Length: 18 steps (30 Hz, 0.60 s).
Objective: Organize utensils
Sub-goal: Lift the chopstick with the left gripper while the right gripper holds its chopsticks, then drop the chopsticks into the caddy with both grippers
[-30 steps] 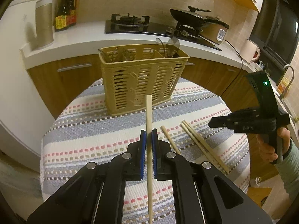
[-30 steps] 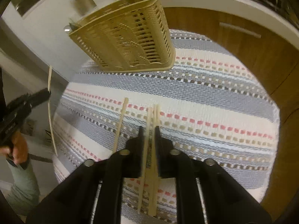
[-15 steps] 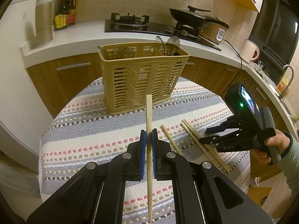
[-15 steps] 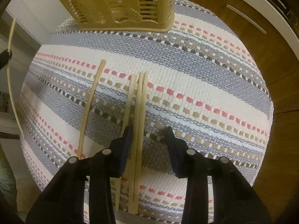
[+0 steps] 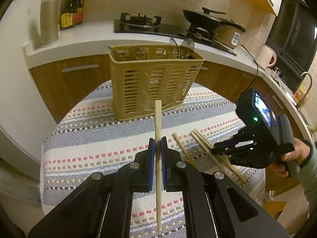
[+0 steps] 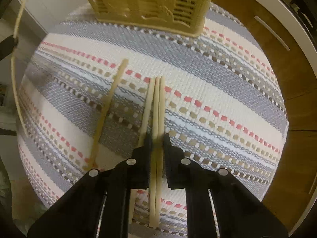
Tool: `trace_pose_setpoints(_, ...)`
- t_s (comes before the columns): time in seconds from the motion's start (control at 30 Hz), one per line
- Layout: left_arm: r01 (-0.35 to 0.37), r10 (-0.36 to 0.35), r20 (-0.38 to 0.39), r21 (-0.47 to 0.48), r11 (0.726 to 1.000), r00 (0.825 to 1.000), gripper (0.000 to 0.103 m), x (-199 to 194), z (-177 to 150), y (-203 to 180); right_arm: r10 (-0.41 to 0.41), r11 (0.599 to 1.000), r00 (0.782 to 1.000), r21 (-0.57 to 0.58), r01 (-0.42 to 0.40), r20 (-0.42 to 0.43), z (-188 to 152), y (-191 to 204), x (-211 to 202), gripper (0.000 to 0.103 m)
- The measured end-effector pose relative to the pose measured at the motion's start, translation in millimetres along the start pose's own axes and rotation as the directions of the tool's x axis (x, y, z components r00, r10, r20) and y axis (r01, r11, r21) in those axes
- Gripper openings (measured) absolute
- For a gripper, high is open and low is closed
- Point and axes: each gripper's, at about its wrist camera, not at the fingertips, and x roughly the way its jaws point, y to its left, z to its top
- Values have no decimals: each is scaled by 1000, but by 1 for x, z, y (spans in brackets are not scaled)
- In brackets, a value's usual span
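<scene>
My left gripper (image 5: pixel 158 143) is shut on a wooden chopstick (image 5: pixel 158 123), held above the striped cloth and pointing at the tan slotted utensil basket (image 5: pixel 152 83). The basket holds spoons and ladles. My right gripper (image 6: pixel 158 137) is down on the cloth with its jaws closed around two chopsticks (image 6: pixel 159 107). A third chopstick (image 6: pixel 146 107) lies just outside its left finger, and another chopstick (image 6: pixel 108 109) lies further left. The right gripper (image 5: pixel 223 150) also shows in the left wrist view, over the loose chopsticks (image 5: pixel 208 148).
The round table has a striped woven cloth (image 5: pixel 95 134). Behind it runs a kitchen counter (image 5: pixel 83 41) with a kettle, bottles, a gas hob and a wok. Wooden cabinets (image 6: pixel 257 45) stand close behind the basket.
My right gripper has dropped onto the cloth, opened, then closed its jaws around two chopsticks. My left gripper holds its chopstick almost still.
</scene>
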Motion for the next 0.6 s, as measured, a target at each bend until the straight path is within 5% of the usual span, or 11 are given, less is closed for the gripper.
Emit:
trace_pose_setpoints(0.23, 3, -2, 133, -4, 1000, 991, 4, -32, 15, -3, 75, 997, 968, -24, -71, 241, -36, -3, -70, 10)
trace_pose_setpoints(0.43, 29, -25, 290, -10, 1000, 957, 4, -69, 45, -10, 112, 994, 860, -46, -103, 498, -47, -13, -149, 10)
trace_pose_setpoints(0.6, 15, -17, 427, 6, 1000, 904, 4, -94, 83, -20, 70, 997, 746, -30, -68, 662, -35, -20, -203, 10)
